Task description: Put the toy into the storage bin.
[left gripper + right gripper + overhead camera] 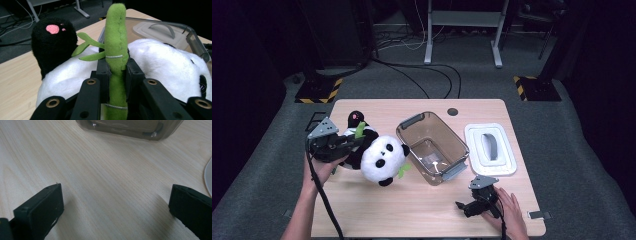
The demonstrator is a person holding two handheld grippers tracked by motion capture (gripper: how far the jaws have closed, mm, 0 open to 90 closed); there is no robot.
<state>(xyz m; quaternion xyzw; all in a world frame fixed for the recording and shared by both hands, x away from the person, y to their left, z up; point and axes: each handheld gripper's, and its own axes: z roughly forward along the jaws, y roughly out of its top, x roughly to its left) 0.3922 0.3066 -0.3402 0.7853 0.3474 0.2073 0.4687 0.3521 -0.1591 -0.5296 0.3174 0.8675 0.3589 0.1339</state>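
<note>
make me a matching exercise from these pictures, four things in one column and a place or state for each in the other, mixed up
Things:
1. green stalk
2. clear bin
3. white lid
4. right tool

Places or states:
A. flat on the table, right of the bin
B. jaws wide apart, resting on the table near its front edge
C. pinched between the left tool's jaws
D. open on top, mid table, beside the toy panda

Pairs: 1-C, 2-D, 3-A, 4-B

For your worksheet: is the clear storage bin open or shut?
Open: the clear bin has no lid on; its white lid lies beside it on the table.
</note>
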